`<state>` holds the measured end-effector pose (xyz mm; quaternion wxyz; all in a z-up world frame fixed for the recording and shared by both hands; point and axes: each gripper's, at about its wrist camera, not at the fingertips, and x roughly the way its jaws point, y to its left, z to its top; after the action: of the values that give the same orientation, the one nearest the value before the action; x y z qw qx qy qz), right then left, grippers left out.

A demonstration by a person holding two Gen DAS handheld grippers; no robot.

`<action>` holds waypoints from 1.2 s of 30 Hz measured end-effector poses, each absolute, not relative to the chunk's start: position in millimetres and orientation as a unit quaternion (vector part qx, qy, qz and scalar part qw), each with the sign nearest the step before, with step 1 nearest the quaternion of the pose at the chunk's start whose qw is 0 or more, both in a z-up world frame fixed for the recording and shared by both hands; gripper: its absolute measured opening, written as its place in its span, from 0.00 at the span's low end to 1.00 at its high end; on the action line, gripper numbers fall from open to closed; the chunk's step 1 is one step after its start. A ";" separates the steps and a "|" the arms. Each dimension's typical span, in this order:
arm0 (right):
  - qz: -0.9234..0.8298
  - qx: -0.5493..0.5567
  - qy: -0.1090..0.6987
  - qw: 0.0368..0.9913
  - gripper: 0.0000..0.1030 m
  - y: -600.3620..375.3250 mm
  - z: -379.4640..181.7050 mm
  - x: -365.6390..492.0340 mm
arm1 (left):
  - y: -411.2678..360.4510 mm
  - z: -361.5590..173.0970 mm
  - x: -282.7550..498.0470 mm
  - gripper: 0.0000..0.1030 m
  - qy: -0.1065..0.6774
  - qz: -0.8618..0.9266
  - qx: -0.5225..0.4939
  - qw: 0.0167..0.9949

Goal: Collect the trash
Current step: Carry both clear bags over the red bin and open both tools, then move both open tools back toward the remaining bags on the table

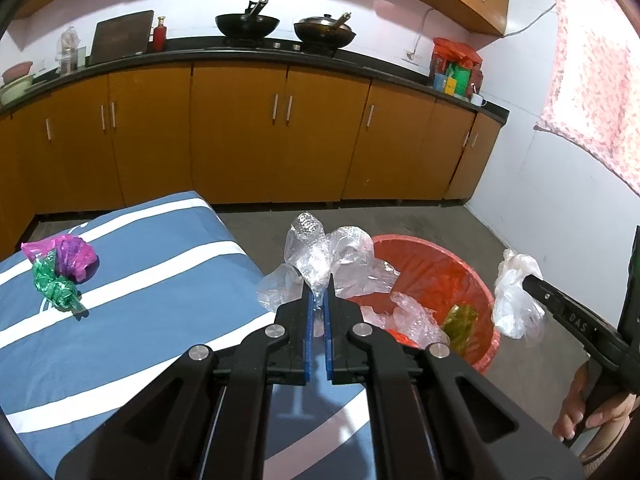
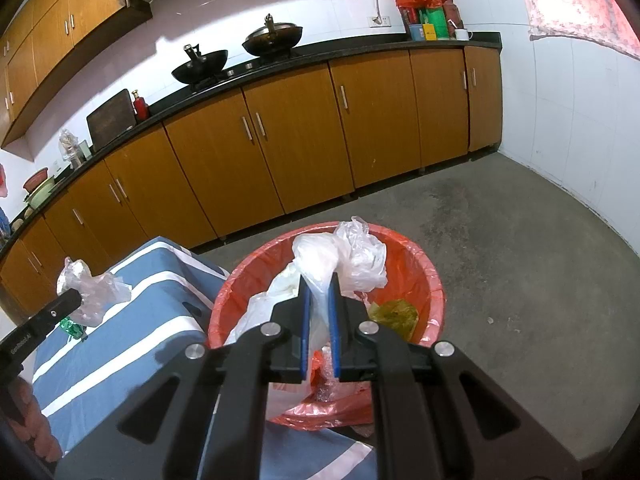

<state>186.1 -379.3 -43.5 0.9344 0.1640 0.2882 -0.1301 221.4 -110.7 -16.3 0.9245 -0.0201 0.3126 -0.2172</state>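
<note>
While my left gripper [image 1: 319,290] clenches bubble wrap [image 1: 316,256] beside the red bin [image 1: 478,280], my right gripper [image 2: 319,286] grips a white plastic bag [image 2: 340,254] over it. I judge dropping comes next: release both, then fetch the pink and green wrappers [image 1: 60,266] on the bed [image 1: 160,320].

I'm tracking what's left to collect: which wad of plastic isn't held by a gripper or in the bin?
The pink and green wad on the blue striped cloth. The bubble wrap and white bag are each pinched by a gripper.
</note>
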 end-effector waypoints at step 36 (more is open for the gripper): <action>-0.134 0.195 0.285 0.929 0.38 -427.4 -71.2 197.9 | -186.8 -64.2 267.6 0.39 0.364 -0.262 -0.028 0.893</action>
<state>197.9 -427.4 -71.2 0.9291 0.1948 0.2845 -0.1337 267.6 -186.8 -64.2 0.8932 -0.0282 0.3643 -0.2622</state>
